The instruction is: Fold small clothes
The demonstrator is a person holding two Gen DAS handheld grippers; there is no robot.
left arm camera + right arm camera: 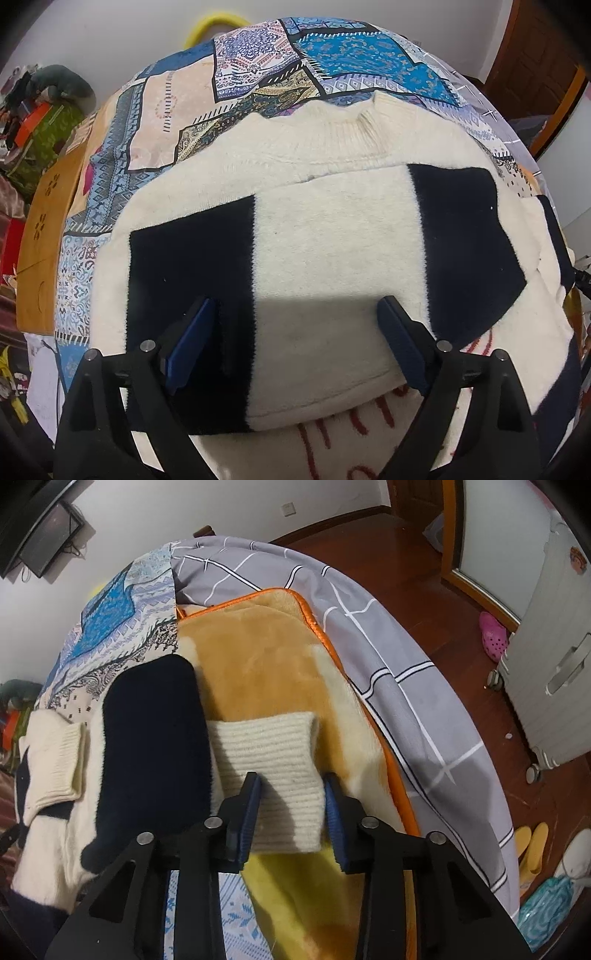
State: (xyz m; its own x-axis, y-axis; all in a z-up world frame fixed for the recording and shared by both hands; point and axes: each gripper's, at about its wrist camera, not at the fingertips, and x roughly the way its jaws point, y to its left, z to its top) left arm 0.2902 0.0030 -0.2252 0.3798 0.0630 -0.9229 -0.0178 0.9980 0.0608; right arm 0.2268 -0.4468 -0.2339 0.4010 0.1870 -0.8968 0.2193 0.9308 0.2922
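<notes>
You work over a bed (258, 74) spread with a patchwork cover, a tan blanket (266, 664) along its right side. The cream and navy sweater (325, 236) lies flat in the middle, collar at the far end, so its sleeves can fold inward. Your left claw (295, 343) hangs spread wide over the body, holding nothing. Your right claw (291, 805) straddles the ribbed cuff (273, 760), pads close beside it, likely to lift that sleeve.
</notes>
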